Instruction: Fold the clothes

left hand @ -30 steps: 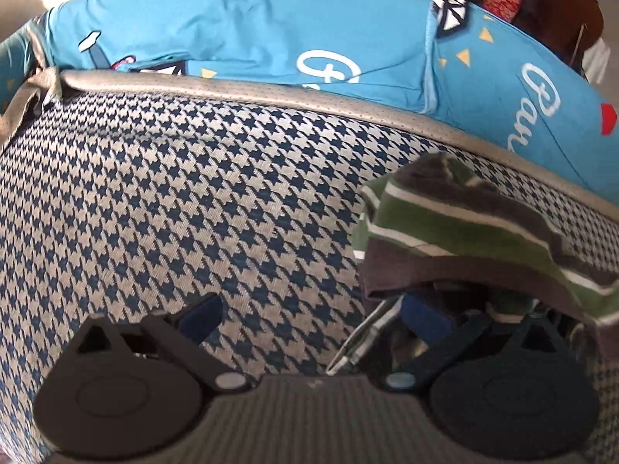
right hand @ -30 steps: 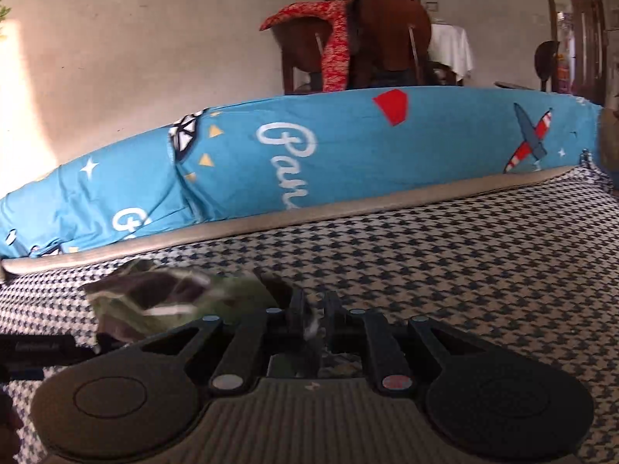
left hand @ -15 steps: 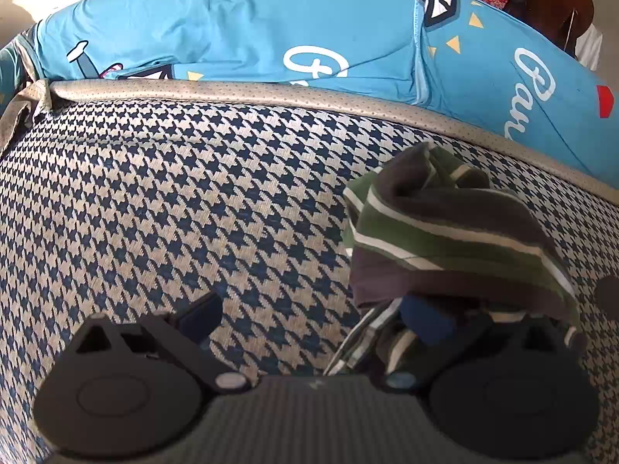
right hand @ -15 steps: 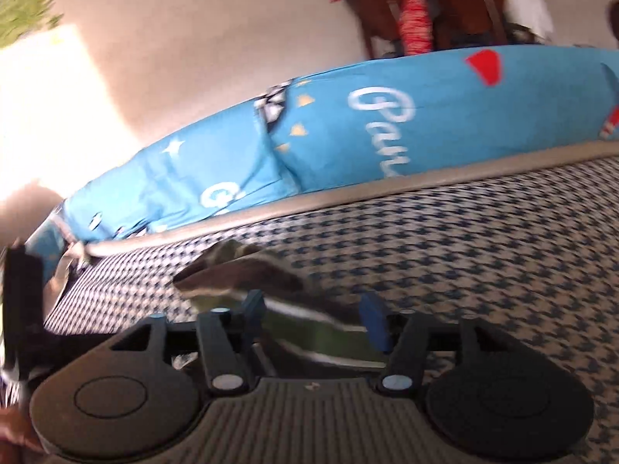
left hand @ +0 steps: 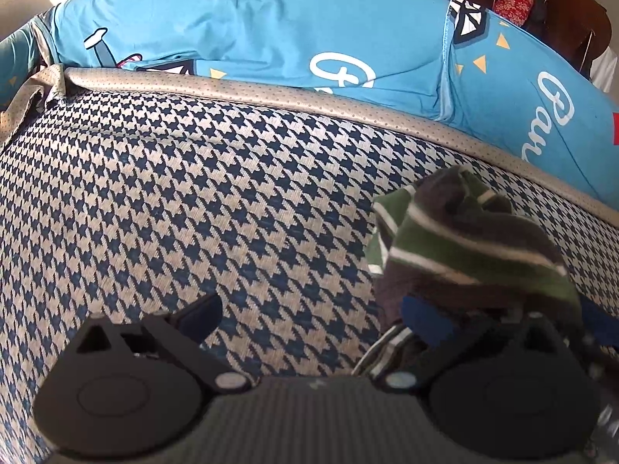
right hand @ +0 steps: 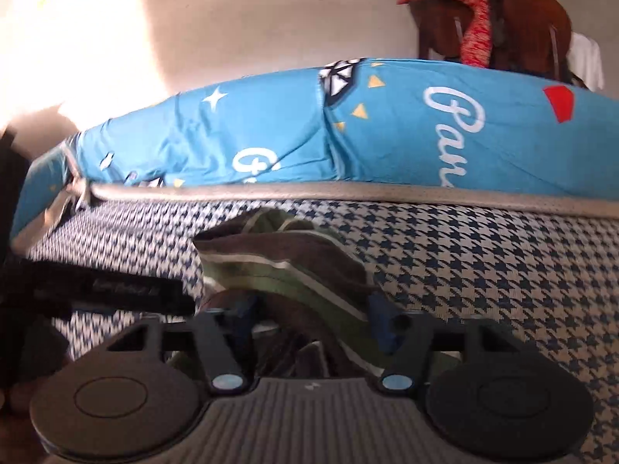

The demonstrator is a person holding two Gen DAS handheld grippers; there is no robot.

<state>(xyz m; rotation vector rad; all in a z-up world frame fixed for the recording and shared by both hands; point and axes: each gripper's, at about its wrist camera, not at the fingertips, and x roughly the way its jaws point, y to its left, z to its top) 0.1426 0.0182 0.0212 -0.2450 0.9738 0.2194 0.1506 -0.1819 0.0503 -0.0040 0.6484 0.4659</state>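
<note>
The striped garment [right hand: 286,270] is being re-gripped — the right gripper [right hand: 309,317], jaws just narrowed, straddles it unpinched; the left gripper [left hand: 309,317] is spread. A firm pinch is needed next.

Garment [left hand: 464,247]: dark brown w/ green bands edged by thin white stripes, bunched up. Bed cover [left hand: 193,201]: navy & beige houndstooth all over, w/ a plain beige dotted trim strip [left hand: 271,94] along far edge. Bedding [left hand: 251,27] beyond it: bright turquoise w/ white script lettering, white stars, small yellow triangles, a red patch at right, black-&-white diamond motif. Chair [right hand: 522,19] far right: dark reddish-brown wood, red & white speckled cloth [right hand: 476,27] draped on it. Wall [right hand: 232,19]: off-white, sunlit at left. Gripper bodies black, pads blue
</note>
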